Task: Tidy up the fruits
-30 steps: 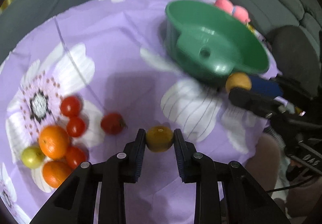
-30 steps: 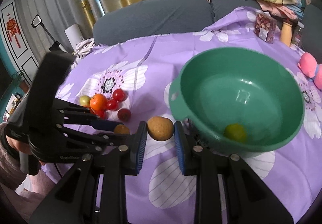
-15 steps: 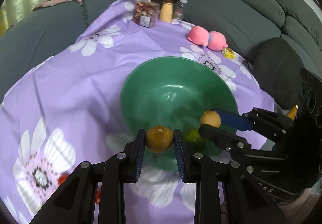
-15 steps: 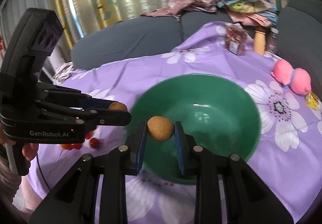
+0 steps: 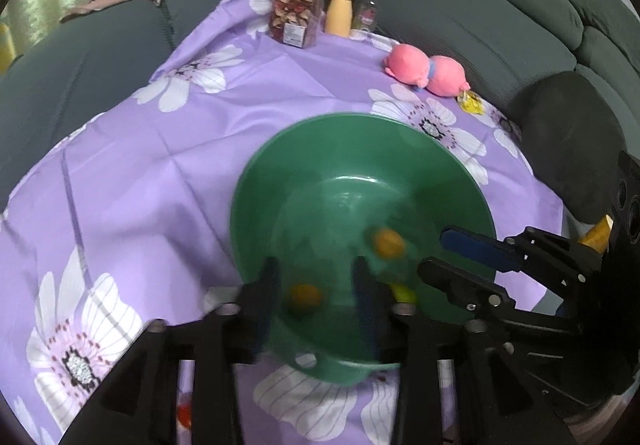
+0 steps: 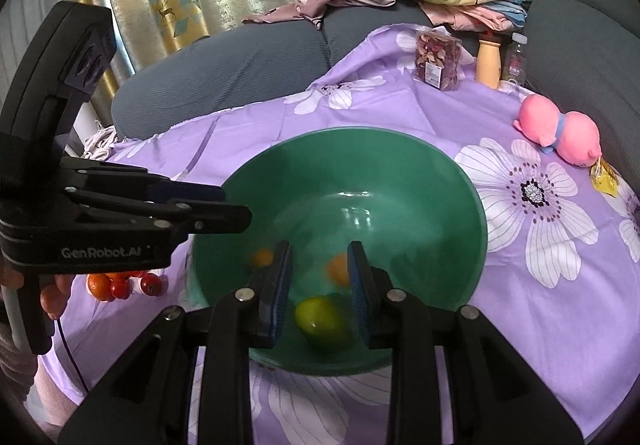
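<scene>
A green bowl (image 5: 280, 173) (image 6: 440, 173) sits on the purple flowered cloth. Both grippers hover over its near rim. My left gripper (image 5: 316, 289) is open; a blurred orange-brown fruit (image 5: 306, 295) is loose between its fingers, inside the bowl. My right gripper (image 6: 318, 281) is open; a blurred orange fruit (image 6: 338, 269) is loose by its right finger. That fruit also shows in the left wrist view (image 5: 388, 241). A green lime (image 6: 320, 319) lies on the bowl's floor. The left gripper's fruit (image 6: 262, 257) shows blurred in the right wrist view.
Several tomatoes and oranges (image 6: 120, 283) lie on the cloth left of the bowl. A pink plush toy (image 5: 426, 71), a clear box (image 5: 296, 19) and bottles (image 5: 340, 15) stand at the far edge. A grey sofa surrounds the table.
Both grippers have opened over the bowl and let go of their fruits, which now drop blurred into the bowl.
</scene>
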`<action>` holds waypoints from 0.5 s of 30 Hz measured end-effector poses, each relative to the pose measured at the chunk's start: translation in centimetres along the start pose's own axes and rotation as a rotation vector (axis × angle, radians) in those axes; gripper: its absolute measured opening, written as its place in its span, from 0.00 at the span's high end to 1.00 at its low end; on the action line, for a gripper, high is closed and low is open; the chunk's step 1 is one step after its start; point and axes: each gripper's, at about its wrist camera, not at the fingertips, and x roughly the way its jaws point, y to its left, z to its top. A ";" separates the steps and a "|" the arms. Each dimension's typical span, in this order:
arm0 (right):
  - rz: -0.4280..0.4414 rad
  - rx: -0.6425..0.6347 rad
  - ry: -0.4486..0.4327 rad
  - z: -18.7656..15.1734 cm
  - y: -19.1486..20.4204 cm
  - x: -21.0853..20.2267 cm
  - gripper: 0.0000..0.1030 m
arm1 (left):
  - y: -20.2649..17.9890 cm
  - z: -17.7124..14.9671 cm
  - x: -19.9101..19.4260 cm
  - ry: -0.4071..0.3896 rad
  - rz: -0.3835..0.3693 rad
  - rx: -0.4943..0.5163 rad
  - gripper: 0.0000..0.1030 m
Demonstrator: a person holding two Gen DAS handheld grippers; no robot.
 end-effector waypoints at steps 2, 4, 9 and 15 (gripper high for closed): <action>-0.003 -0.005 -0.004 0.0 0.3 -0.3 0.68 | 0.3 -0.2 -0.7 -0.013 0.002 -0.016 0.38; -0.003 -0.009 -0.009 0.1 0.7 -0.7 0.66 | 0.9 -0.7 -1.5 -0.022 0.010 -0.039 0.32; 0.000 -0.037 -0.012 -0.2 2.2 -1.6 0.56 | 2.3 -2.3 -3.5 -0.044 0.028 -0.080 0.29; 0.026 -0.079 0.000 -0.8 5.0 -2.4 0.47 | 4.5 -5.0 -5.6 -0.050 0.041 -0.151 0.19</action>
